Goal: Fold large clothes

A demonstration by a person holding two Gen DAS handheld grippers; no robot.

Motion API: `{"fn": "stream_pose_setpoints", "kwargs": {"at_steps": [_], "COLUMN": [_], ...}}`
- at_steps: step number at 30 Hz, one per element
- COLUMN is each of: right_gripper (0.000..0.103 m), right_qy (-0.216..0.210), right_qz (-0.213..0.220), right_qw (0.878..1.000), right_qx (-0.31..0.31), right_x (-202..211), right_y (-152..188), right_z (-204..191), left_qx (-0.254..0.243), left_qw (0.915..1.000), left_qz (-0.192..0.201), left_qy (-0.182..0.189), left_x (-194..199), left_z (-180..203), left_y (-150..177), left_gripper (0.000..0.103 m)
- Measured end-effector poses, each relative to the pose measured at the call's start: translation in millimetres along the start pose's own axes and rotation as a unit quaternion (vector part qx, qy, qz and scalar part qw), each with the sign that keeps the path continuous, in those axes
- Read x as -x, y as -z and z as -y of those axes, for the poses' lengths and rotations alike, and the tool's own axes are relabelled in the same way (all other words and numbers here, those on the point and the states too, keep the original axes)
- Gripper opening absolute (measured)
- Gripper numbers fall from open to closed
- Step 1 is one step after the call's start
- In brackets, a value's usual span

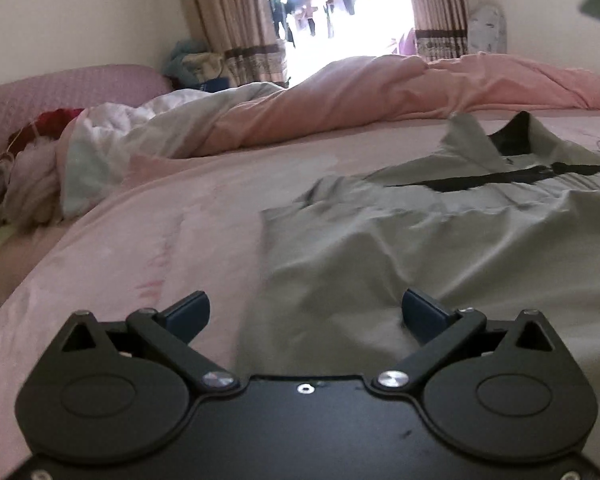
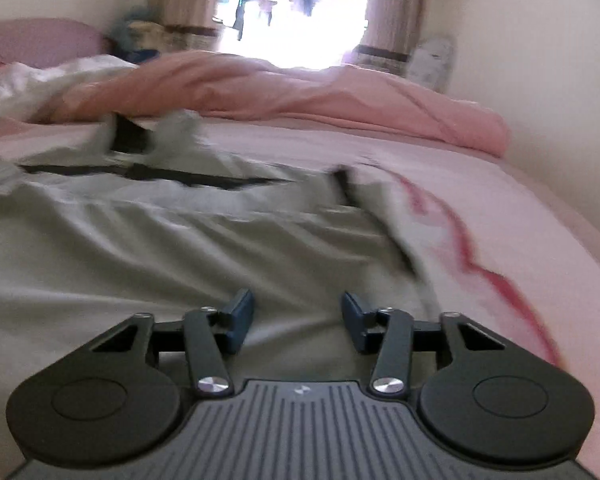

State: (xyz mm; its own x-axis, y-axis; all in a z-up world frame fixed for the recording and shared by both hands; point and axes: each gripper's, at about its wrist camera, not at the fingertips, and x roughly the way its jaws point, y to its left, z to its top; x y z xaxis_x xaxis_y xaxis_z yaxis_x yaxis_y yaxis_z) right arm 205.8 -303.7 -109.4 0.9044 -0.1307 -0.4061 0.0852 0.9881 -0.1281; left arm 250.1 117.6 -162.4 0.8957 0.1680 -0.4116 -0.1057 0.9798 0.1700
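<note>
Lying flat on pink bedsheet [image 1: 148,240]: grey shirt [image 1: 440,248] with black collar, left gripper [image 1: 306,314] hovering over its near edge, jaws spread wide and empty, right gripper [image 2: 298,322] half-spread above its hem, gripping nothing.

Both wrist cameras look forward and slightly down, low over the bed [image 1: 180,216], towards the bright window [image 2: 296,20]. The left gripper [image 1: 306,314] sits over the pale green shirt's [image 1: 440,248] left edge, the right gripper [image 2: 298,320] close over its right part. Both views share shirt, pink duvet [image 1: 380,88] and curtains [image 1: 228,20].
</note>
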Motion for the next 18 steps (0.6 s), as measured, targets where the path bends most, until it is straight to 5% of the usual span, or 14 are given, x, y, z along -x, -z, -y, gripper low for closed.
{"fn": "stream_pose_setpoints", "kwargs": {"at_steps": [6,9,16,18], "right_gripper": [0.040,0.051,0.052,0.052], "right_qy": [0.013,0.039,0.054,0.055], "right_qz": [-0.004,0.001,0.001,0.005], "right_qw": [1.000,0.999,0.998,0.998], "right_qx": [-0.024,0.010,0.018,-0.001], "right_x": [-5,-6,-7,2], "right_y": [2,2,0,-1], "right_z": [26,11,8,9], "left_qx": [0.059,0.079,0.051,0.052], "left_qw": [0.9971,0.9949,0.9981,0.9985], "left_qz": [-0.028,-0.037,-0.024,-0.012], "left_qy": [0.040,0.051,0.027,-0.010], "left_x": [-18,-19,-16,-5], "left_z": [-37,-40,-24,-20], "left_y": [4,6,2,1], "left_gripper": [0.103,0.103,0.103,0.103]}}
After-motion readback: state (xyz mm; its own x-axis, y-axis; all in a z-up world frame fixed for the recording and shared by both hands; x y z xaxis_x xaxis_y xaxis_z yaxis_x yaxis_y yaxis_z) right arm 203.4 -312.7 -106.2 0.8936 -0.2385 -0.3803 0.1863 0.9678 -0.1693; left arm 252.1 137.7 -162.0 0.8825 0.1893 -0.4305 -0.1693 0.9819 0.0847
